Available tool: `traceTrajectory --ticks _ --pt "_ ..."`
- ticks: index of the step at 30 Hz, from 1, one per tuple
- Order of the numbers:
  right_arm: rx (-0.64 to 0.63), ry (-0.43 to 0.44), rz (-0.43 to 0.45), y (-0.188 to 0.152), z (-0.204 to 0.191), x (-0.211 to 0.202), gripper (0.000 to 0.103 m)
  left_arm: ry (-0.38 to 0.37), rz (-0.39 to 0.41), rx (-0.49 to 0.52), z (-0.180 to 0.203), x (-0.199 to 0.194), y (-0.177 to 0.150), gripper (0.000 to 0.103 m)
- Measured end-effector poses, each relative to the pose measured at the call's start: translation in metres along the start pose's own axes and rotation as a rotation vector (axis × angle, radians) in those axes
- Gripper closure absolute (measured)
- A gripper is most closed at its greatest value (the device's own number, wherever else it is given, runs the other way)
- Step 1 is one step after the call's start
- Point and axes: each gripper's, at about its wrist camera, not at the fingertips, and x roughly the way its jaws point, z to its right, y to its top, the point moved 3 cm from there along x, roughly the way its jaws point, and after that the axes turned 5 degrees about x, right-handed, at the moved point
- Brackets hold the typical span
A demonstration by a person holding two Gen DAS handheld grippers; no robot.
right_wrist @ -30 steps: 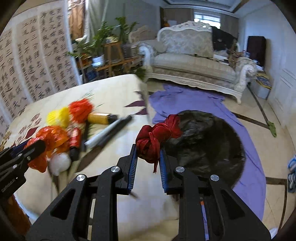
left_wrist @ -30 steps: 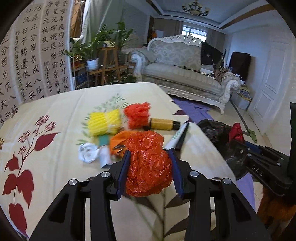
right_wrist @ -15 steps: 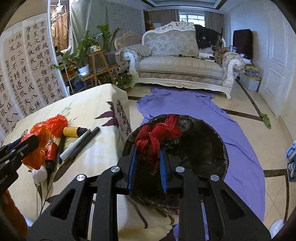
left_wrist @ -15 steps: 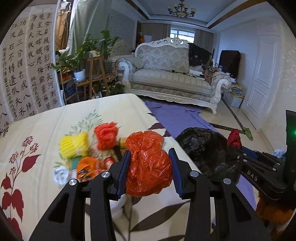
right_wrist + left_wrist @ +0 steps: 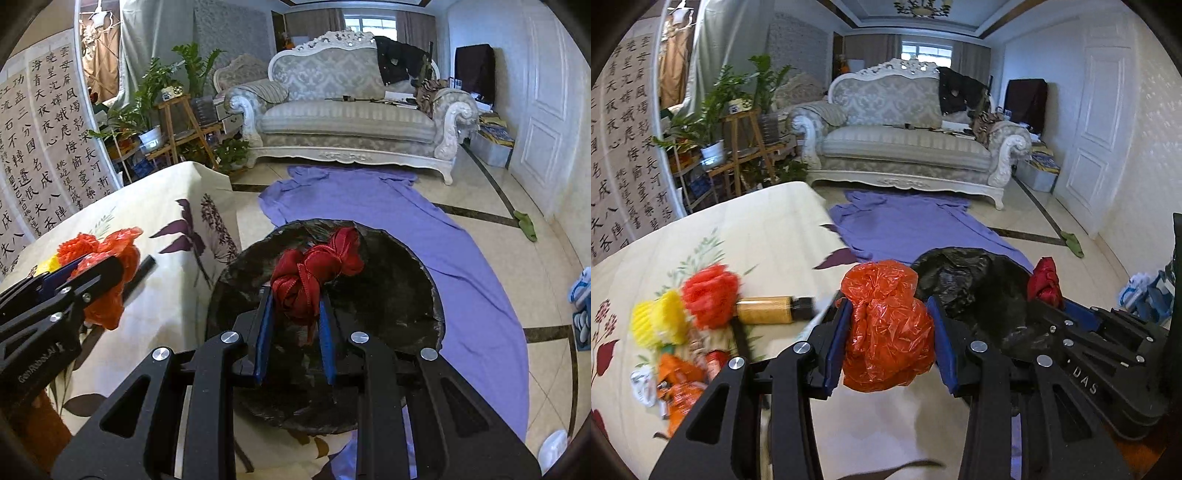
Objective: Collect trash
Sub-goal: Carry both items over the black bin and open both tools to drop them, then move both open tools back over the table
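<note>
Right claw [image 5: 295,325] clamped on red ribbon wad [image 5: 314,273], held directly above black trash bag [image 5: 388,295] mouth. Left claw [image 5: 890,339] clamped on orange plastic bag [image 5: 886,328], bag mouth just to its right.

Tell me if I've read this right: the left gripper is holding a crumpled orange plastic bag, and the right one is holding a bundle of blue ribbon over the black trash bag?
Nearly. The ribbon is red, not blue; only the pads of the right gripper clamping it are blue, as the right wrist view shows. The rest holds: the left gripper grips the crumpled orange plastic bag, and the ribbon is over the black trash bag.
</note>
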Motion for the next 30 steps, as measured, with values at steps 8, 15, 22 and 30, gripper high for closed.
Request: traceTrajectory --ticks 8,15,22,30 --pt "0.029 -0.022 -0.015 0.004 0.021 0.017 0.071 -0.023 -0.027 0.028 0.016 0.026 0.006 0.058" --pt "0.056 -0.059 -0.001 0.007 0.035 0.02 0.054 -0.018 -0.029 0.026 0.016 0.032 0.006 0.037" --pt "0.075 -0.071 0.006 0.007 0.041 0.017 0.047 0.005 -0.024 0.012 0.012 0.026 0.008 0.028" --pt "0.067 -0.042 0.009 0.004 0.025 0.006 0.046 0.048 -0.013 -0.011 -0.008 -0.001 0.003 0.028"
